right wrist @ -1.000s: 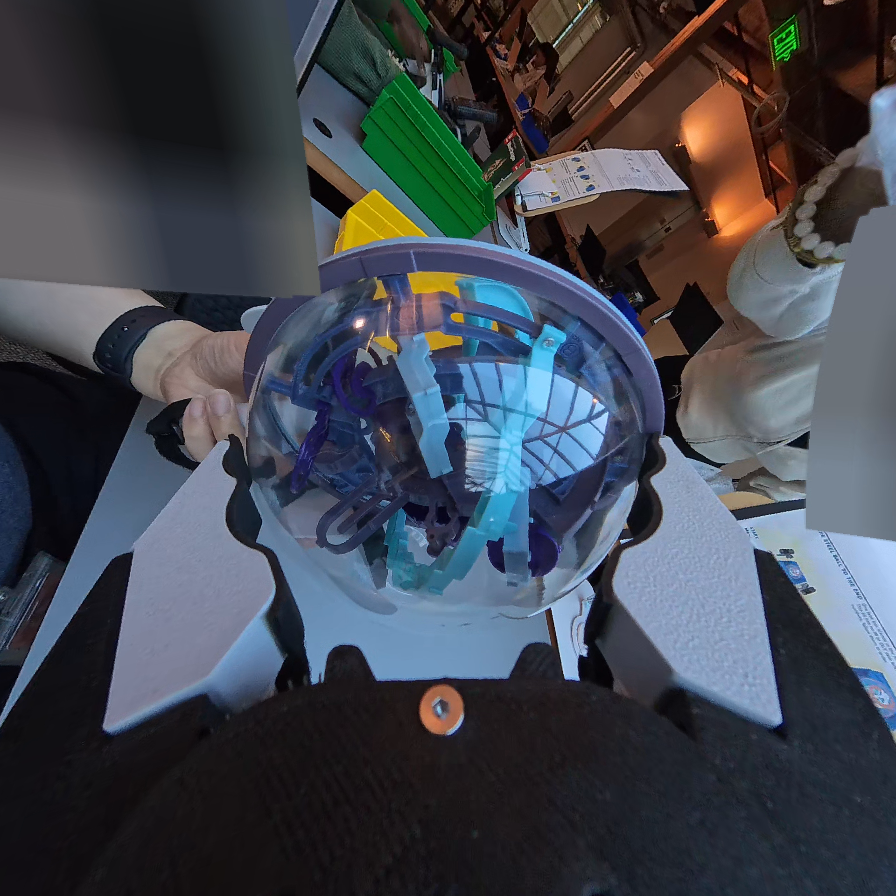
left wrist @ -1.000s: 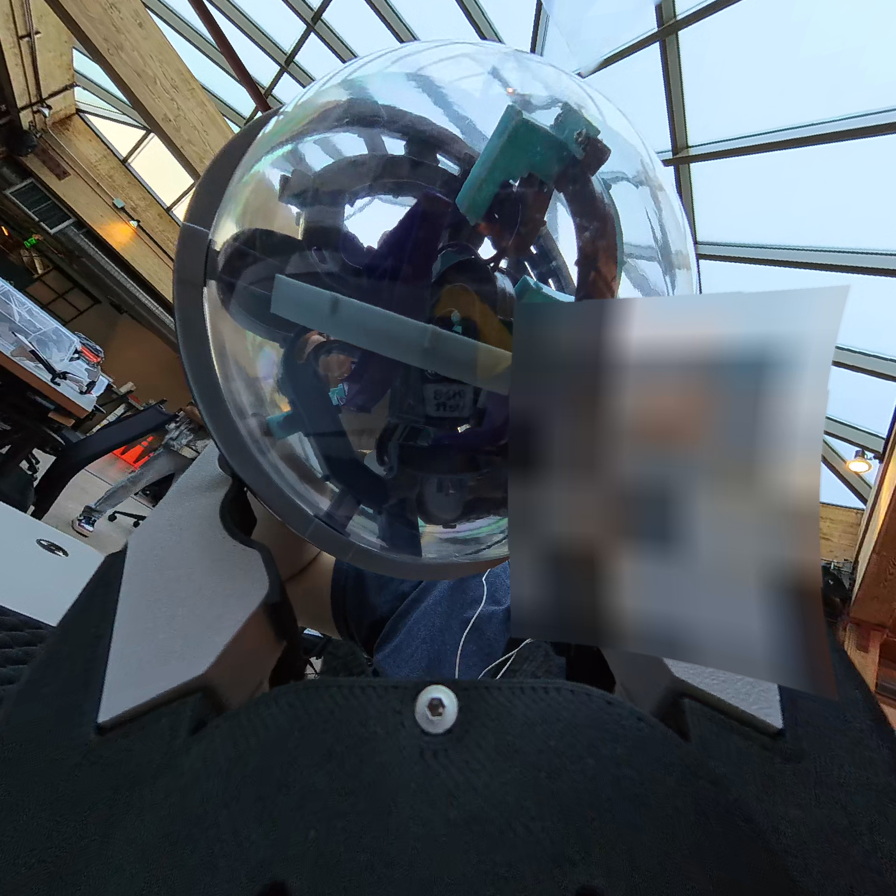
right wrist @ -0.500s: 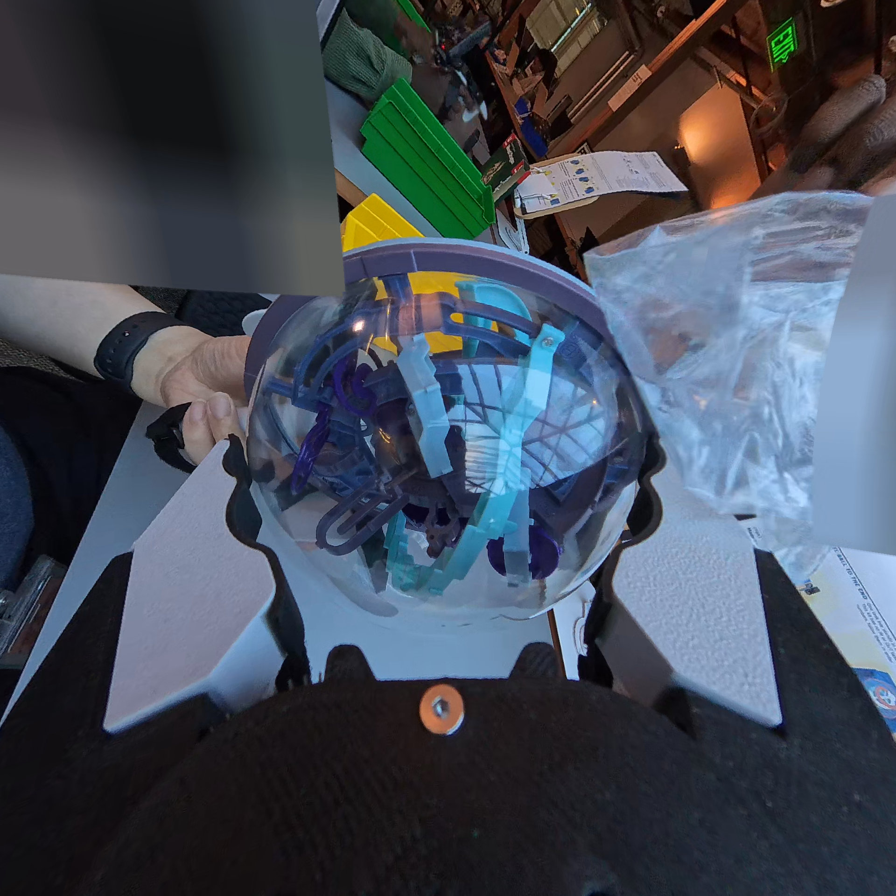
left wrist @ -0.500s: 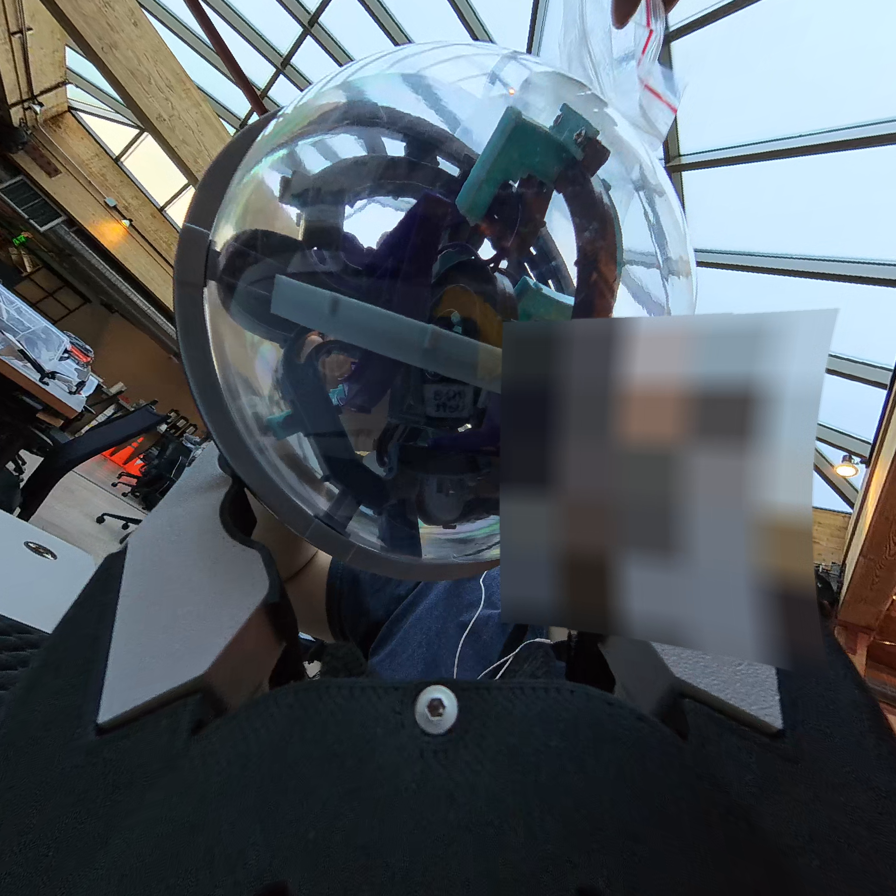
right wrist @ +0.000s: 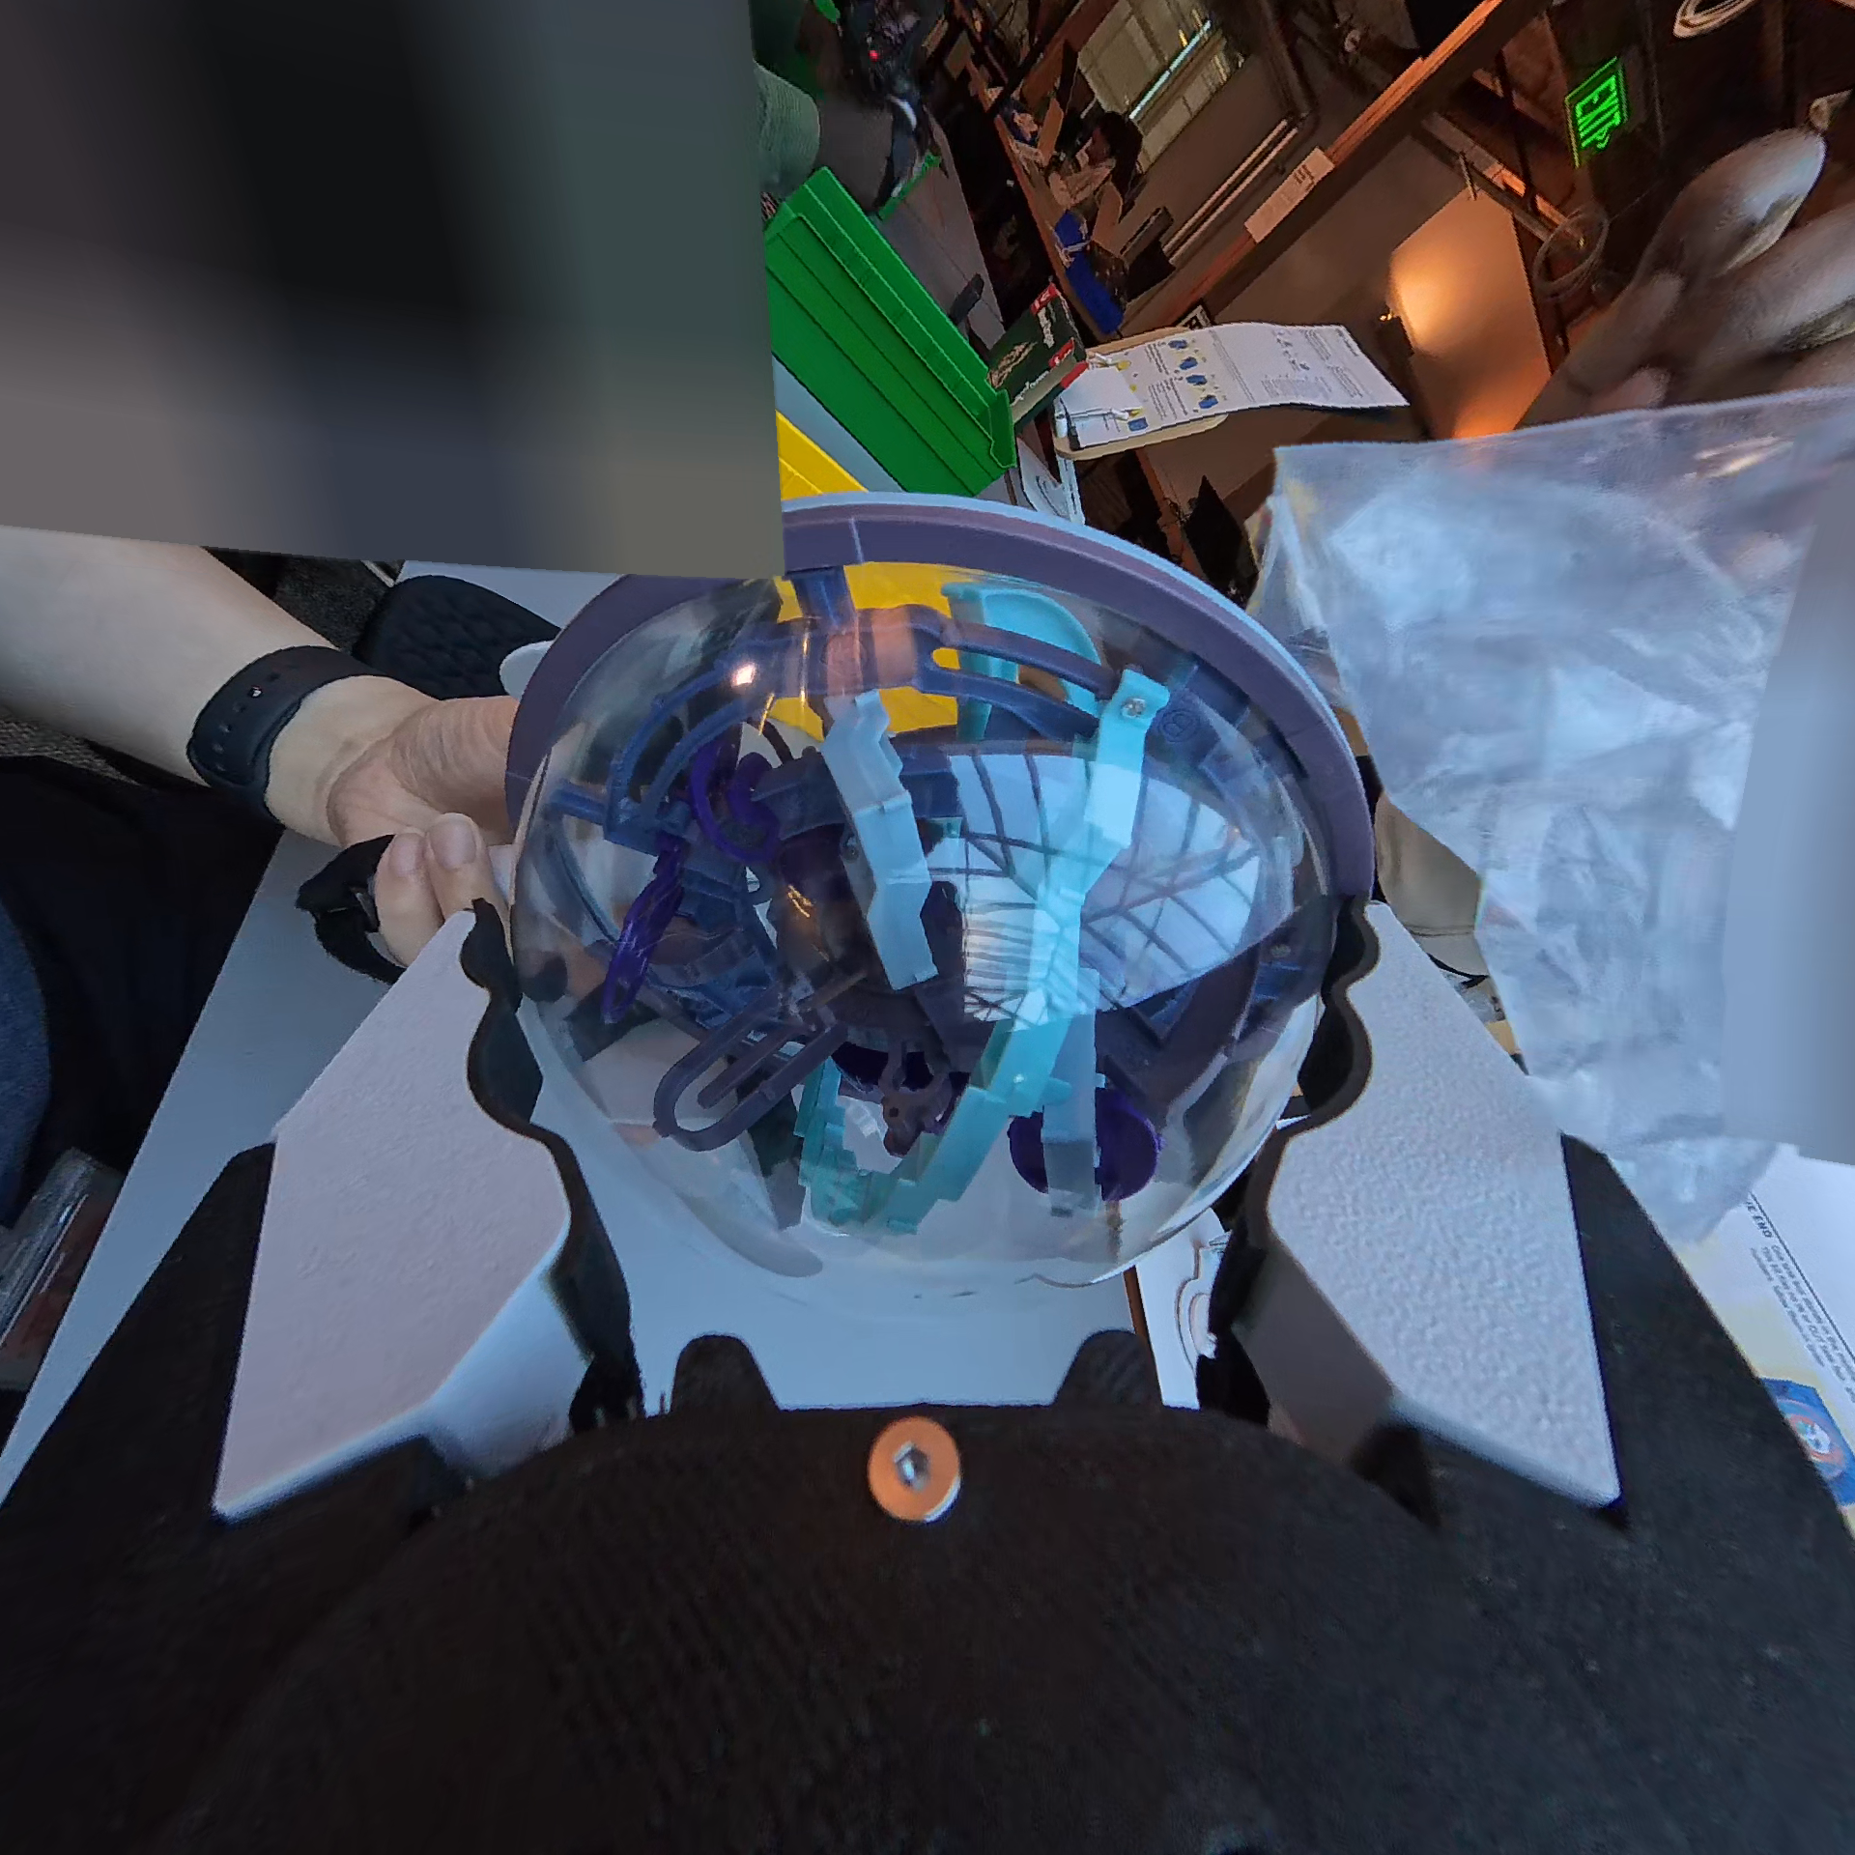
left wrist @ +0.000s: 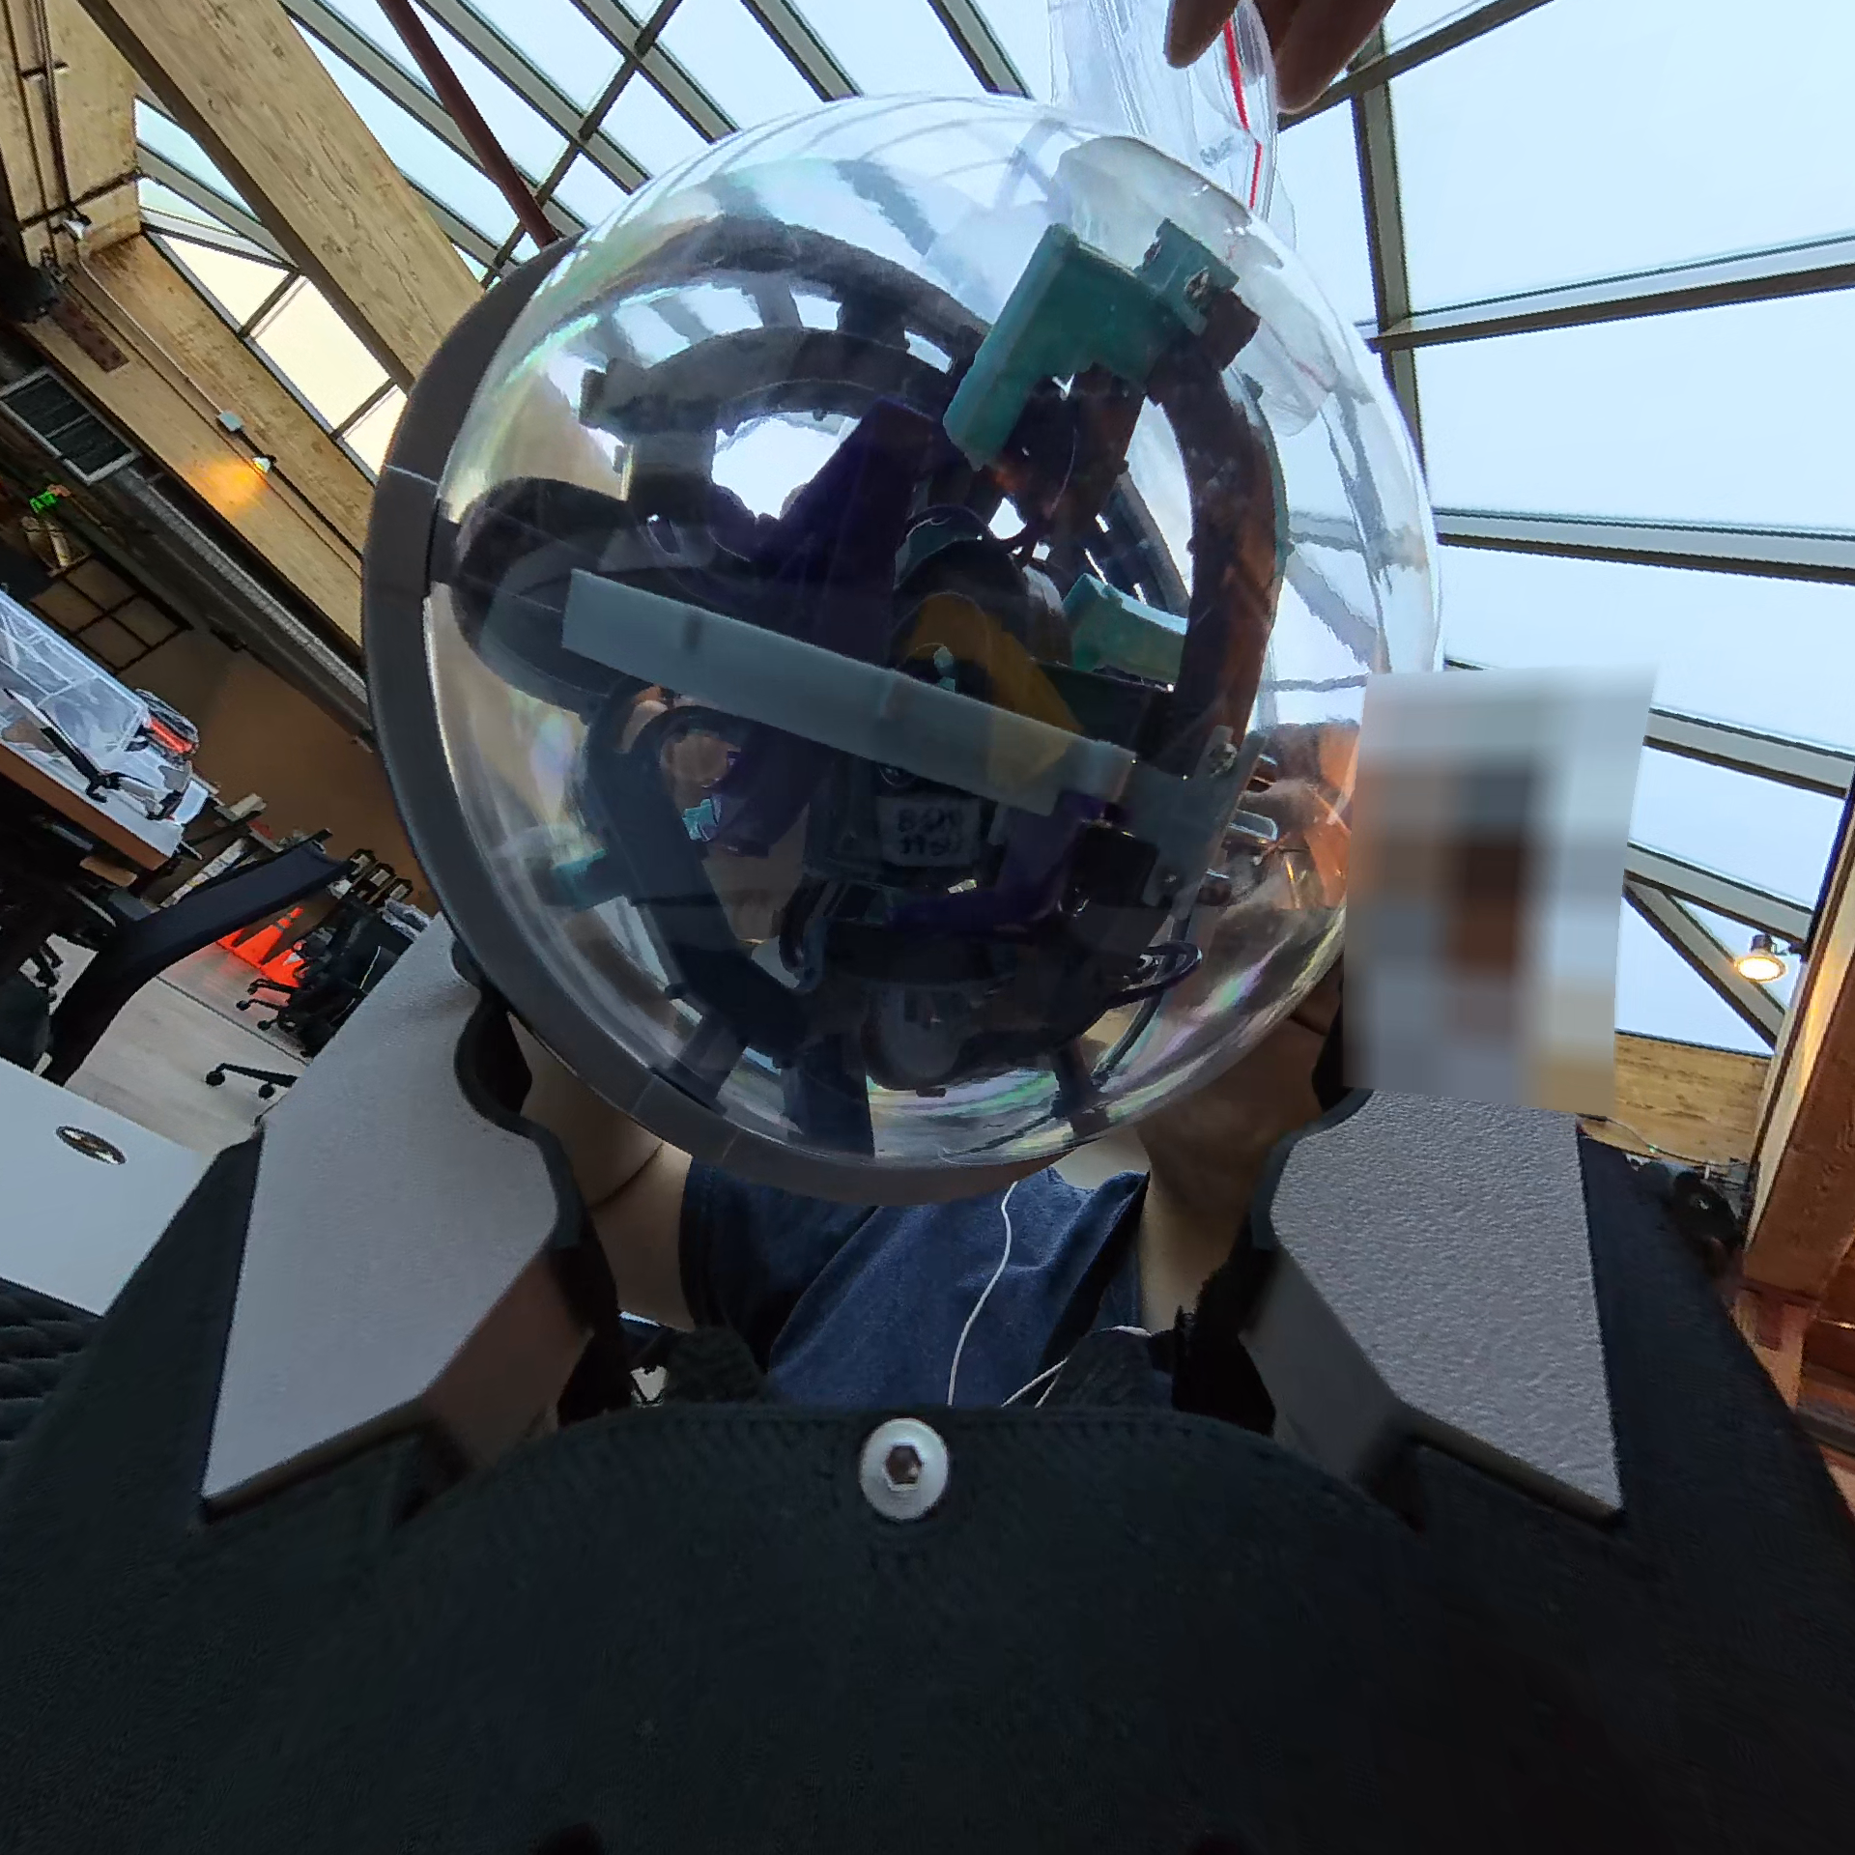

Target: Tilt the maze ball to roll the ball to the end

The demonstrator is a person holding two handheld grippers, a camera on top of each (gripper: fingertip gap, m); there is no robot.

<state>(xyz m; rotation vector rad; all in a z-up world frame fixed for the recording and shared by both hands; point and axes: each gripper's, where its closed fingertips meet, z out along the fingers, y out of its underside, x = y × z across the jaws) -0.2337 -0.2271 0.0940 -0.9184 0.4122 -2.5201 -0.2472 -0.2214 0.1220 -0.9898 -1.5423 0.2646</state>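
Tongs, both spread wide: left tongs [left wrist: 908, 1094] & right tongs [right wrist: 918, 1014] clamp maze ball [right wrist: 934, 893] betw. pads.

The left gripper [left wrist: 908, 1014], a black fabric-covered body with two pale grey angular fingers [left wrist: 402, 1205], points upward, its jaws spread wide and pressing from either side on the transparent plastic maze sphere with a grey equatorial band [left wrist: 883, 622]. The right gripper [right wrist: 918, 1014], of the same build, points forward and downward, its pale fingers [right wrist: 402, 1184] likewise clamped against the sphere's sides. Ahead of the right gripper's left finger, a bare hand [right wrist: 422, 783] with a black wristband grips a black handle.
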